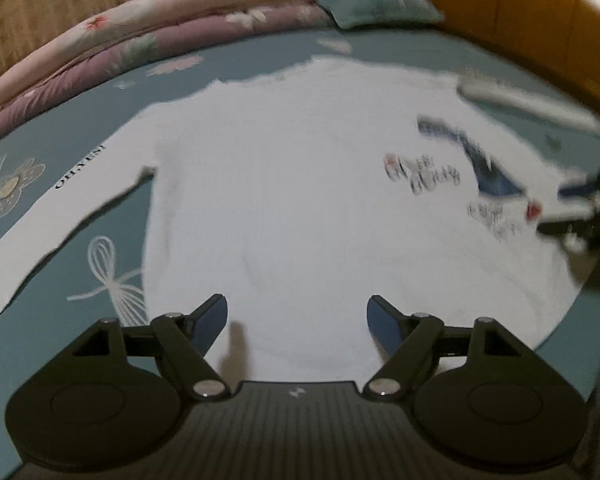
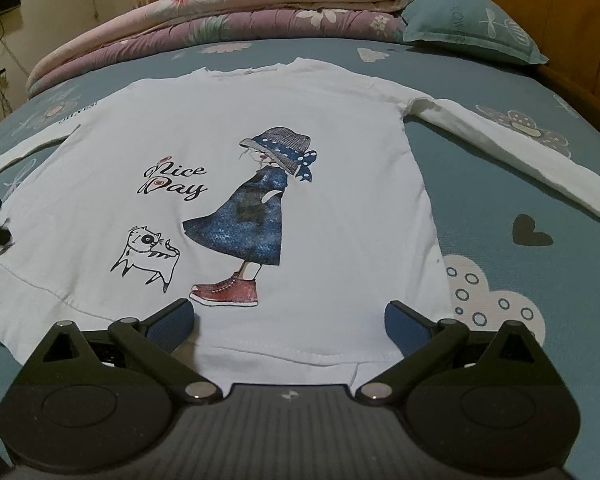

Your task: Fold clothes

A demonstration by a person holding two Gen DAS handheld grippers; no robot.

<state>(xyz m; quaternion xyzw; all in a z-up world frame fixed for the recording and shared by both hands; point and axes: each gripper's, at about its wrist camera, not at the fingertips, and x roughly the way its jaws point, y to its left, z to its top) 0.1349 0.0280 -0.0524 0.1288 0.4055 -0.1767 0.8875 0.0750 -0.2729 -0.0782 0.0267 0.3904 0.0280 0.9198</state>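
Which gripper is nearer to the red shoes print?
Right. The right gripper sits just below the red shoes; the left gripper is farther off, over plain white cloth.

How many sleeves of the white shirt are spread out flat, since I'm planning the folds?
2: one sleeve stretches right from the white shirt across the bed sheet; the other sleeve lies out to the left.
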